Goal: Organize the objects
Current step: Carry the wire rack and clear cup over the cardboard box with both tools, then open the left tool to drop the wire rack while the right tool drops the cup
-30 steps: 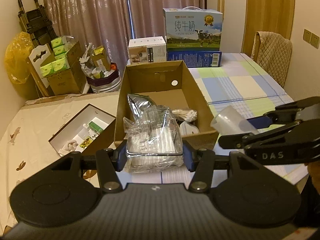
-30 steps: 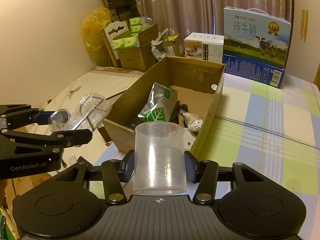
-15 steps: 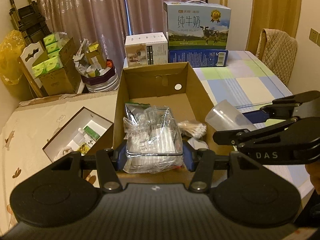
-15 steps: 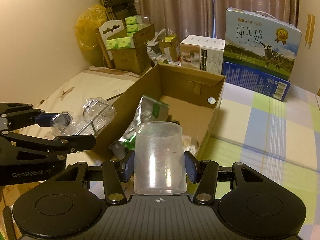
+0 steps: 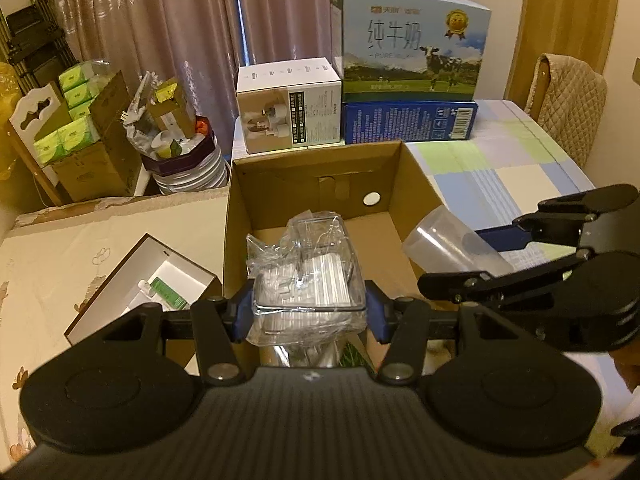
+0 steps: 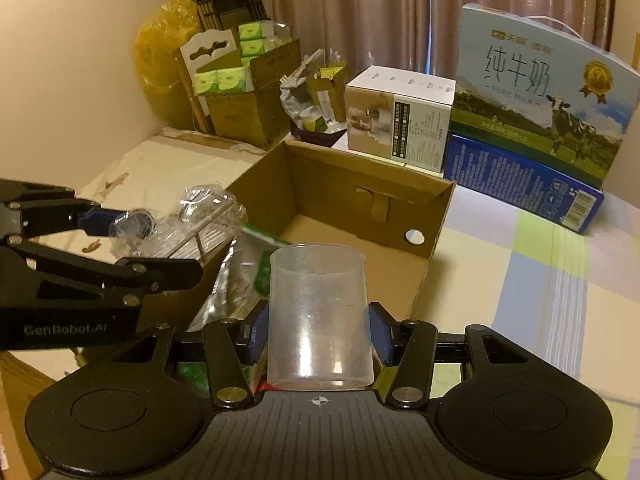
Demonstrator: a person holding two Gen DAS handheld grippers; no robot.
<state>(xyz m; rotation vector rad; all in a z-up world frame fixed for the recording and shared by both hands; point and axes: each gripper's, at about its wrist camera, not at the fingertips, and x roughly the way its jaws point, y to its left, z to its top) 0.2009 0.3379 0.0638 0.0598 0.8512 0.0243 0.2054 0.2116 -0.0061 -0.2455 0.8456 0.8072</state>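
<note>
A clear plastic packet [image 5: 308, 280] with white sticks inside is held tight between the blue pads of the left claw [image 5: 308, 312], low in the middle of the left wrist view. The packet is seen above the open cardboard box [image 5: 312, 184], which sits in the middle of the frame on the checked desk [image 5: 500, 168]. Inside the box, a shiny silver bag with green print [image 6: 240, 276] is seen at the near end; the far end of the box floor is bare. A small white round spot is seen on the far box wall.

A clear plastic cup [image 6: 320, 316], open end up and with nothing in it, is gripped by the right claw [image 6: 320, 336] at the lower middle of the right wrist view. The cup is held over the near edge of the box.

At the left of the left wrist view, a flat white box [image 5: 136, 280] lies open with a green packet inside. At the upper right, a milk carton case [image 5: 408, 40] is stacked on a blue box [image 5: 408, 120], with a white box [image 5: 288, 108] beside it.
</note>
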